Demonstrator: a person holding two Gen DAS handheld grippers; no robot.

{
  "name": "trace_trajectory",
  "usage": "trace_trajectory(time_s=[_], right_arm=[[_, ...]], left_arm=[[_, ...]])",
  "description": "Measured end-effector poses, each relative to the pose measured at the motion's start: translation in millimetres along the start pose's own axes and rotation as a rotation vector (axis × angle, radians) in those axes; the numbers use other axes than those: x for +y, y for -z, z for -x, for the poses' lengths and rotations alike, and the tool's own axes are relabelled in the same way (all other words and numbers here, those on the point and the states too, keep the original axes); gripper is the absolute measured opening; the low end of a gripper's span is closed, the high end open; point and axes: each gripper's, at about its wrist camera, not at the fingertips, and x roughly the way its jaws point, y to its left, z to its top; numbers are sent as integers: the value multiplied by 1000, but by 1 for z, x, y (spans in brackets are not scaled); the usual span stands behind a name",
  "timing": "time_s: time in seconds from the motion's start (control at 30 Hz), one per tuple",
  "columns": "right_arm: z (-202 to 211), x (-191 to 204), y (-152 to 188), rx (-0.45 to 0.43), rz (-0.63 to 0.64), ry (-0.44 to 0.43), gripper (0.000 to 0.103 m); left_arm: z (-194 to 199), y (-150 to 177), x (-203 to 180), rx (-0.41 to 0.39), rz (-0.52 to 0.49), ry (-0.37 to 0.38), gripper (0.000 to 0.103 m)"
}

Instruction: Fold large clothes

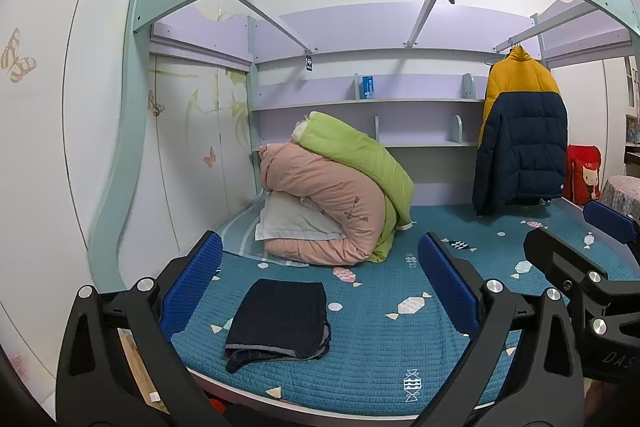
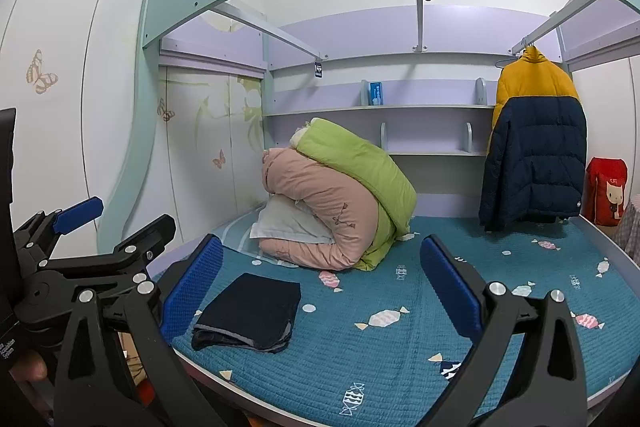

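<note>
A dark navy garment (image 1: 280, 319) lies folded into a flat rectangle on the blue candy-print bedspread (image 1: 380, 359), near the front edge. It also shows in the right wrist view (image 2: 250, 313). My left gripper (image 1: 320, 291) is open and empty, held above and in front of the folded garment. My right gripper (image 2: 322, 287) is open and empty, to the right of the garment. The right gripper also shows at the right of the left wrist view (image 1: 576, 239), and the left gripper at the left of the right wrist view (image 2: 116, 223).
A rolled pink and green quilt (image 1: 340, 195) with a white pillow sits at the back of the bed. A yellow and navy puffer jacket (image 1: 520, 135) hangs from a rail at right. Shelves line the back wall. A red bag (image 1: 582, 173) stands at the far right.
</note>
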Motion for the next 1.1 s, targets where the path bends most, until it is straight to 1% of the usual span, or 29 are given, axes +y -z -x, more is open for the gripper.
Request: trace_trajectory(time_s=[0.3,0.53,1.1], right_arm=[[-1,-2,-1,2,-2,-1,96],[0,1,-1,0,-4,-2,96],[1,2,0,1,-6,1,96]], left_arm=[[0,0,1,-2,0,-1,98],[4,-3,-1,-21,16,-3,98],[4,-3,-3,-8,23,2,98]])
